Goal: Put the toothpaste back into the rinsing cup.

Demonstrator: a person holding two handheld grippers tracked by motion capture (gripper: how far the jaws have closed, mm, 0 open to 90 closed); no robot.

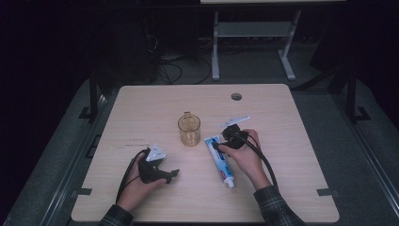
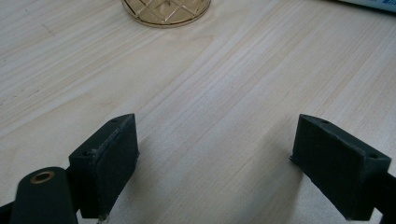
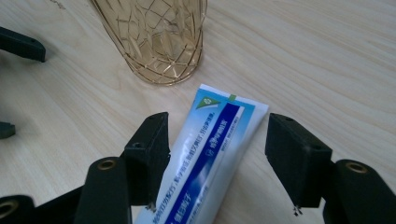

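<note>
Toothpaste tube (image 3: 205,154) lies flat on the tabletop (image 1: 141,103) beside the amber cup (image 1: 189,129); right gripper (image 3: 217,163) straddles its crimped end, jaws spread, apparently lined up for a grasp. Left gripper (image 2: 215,163) rests apart, spread and empty, likely idle.

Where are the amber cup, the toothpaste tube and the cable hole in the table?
amber cup (image 1: 189,130): high view, its side wall.
toothpaste tube (image 3: 210,154): right gripper view, its printed body.
cable hole (image 1: 236,96): high view, its middle.

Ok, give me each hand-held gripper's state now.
Left hand-held gripper: open, empty.
Right hand-held gripper: open, jaws straddling the toothpaste tube, not closed on it.
</note>
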